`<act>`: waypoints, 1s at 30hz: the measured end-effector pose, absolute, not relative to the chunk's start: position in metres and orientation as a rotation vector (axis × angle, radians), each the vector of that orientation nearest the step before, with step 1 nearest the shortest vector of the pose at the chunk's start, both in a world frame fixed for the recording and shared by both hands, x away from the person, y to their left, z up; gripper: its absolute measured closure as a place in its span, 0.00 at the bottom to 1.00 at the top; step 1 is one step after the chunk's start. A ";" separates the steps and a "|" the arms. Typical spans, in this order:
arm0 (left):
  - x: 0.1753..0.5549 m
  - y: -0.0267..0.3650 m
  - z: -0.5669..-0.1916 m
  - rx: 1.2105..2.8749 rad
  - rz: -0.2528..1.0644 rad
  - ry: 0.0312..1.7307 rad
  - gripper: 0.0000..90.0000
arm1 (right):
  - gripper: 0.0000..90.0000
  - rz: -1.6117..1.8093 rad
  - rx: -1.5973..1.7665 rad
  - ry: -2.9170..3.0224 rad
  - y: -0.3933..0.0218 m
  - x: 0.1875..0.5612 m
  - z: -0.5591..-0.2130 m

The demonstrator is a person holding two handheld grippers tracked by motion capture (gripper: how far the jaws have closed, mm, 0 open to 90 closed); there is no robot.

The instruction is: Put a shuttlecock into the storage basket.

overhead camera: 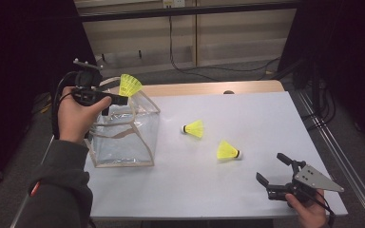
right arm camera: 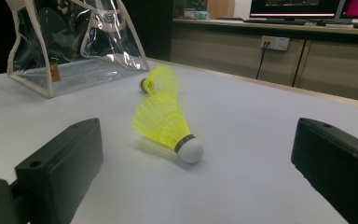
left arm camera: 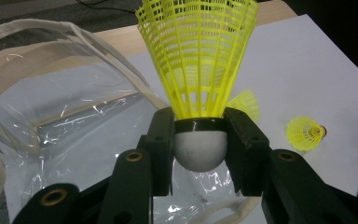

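A yellow shuttlecock [overhead camera: 129, 84] [left arm camera: 196, 56] stands skirt up with my left gripper [overhead camera: 119, 99] [left arm camera: 199, 128] shut on its white cork, held above the open top of a clear plastic bag [overhead camera: 123, 128] [left arm camera: 51, 116]. Two more yellow shuttlecocks lie on the white table: one [overhead camera: 194, 128] [right arm camera: 161, 79] near the bag, the other [overhead camera: 227, 150] [right arm camera: 163, 121] closer to my right gripper [overhead camera: 271, 167] [right arm camera: 198, 175]. That gripper rests low at the table's front right corner, open, its jaws wide apart and facing the nearer shuttlecock with a gap between them and it.
The bag has beige trim and handles [left arm camera: 9, 32] and stands at the table's left edge. The white tabletop [overhead camera: 247, 114] ends in a wooden strip at the back. Cabinets and cables [overhead camera: 180, 52] lie beyond the table.
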State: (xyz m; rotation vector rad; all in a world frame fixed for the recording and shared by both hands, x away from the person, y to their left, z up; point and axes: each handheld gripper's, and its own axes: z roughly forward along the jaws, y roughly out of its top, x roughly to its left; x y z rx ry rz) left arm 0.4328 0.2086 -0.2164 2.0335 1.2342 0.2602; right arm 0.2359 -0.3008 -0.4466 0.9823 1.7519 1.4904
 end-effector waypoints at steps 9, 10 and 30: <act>0.435 0.212 -0.218 2.028 0.278 1.254 0.72 | 0.02 1.490 0.980 1.751 -0.301 0.236 -0.447; 0.435 0.213 -0.218 2.027 0.279 1.256 0.72 | 0.02 1.490 0.981 1.751 -0.300 0.236 -0.447; 0.439 0.219 -0.220 2.007 0.299 1.292 0.72 | 0.02 1.490 0.981 1.751 -0.301 0.236 -0.447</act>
